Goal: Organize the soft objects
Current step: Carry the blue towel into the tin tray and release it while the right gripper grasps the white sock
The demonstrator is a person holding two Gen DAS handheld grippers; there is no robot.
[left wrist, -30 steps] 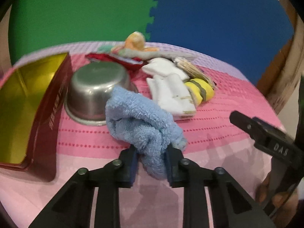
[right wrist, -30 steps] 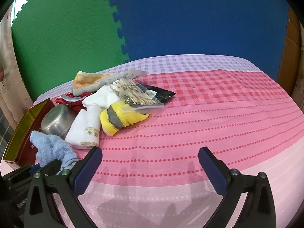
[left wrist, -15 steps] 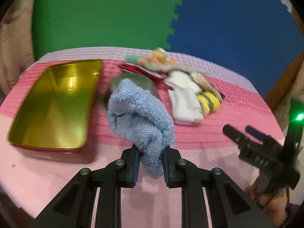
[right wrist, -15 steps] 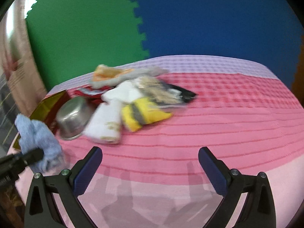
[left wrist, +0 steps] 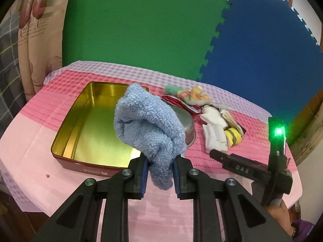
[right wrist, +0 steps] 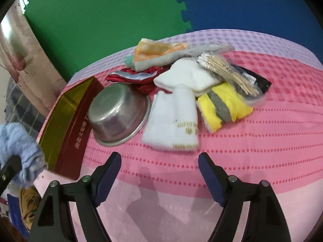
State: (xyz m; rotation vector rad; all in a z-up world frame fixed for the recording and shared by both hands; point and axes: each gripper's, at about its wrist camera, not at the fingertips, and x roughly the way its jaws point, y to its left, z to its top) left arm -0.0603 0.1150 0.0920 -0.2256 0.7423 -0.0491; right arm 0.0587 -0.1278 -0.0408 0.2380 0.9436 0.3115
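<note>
Pink checked tablecloth (right wrist: 262, 133): left gripper (left wrist: 159, 173) clamped on blue towel (left wrist: 147, 125), gold tin (left wrist: 94, 129) at its ten o'clock; right gripper (right wrist: 159, 173) closing on nothing, white towel (right wrist: 173, 125) at twelve.

Black claws (right wrist: 159, 174) — blue pads (right wrist: 106, 178)

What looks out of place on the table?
The steel bowl lies tipped on its side against the red tin, not upright. The bag of wooden sticks sits on top of the soft pile, over the white towel and yellow cloth. Nothing looks spilled or damaged.
</note>
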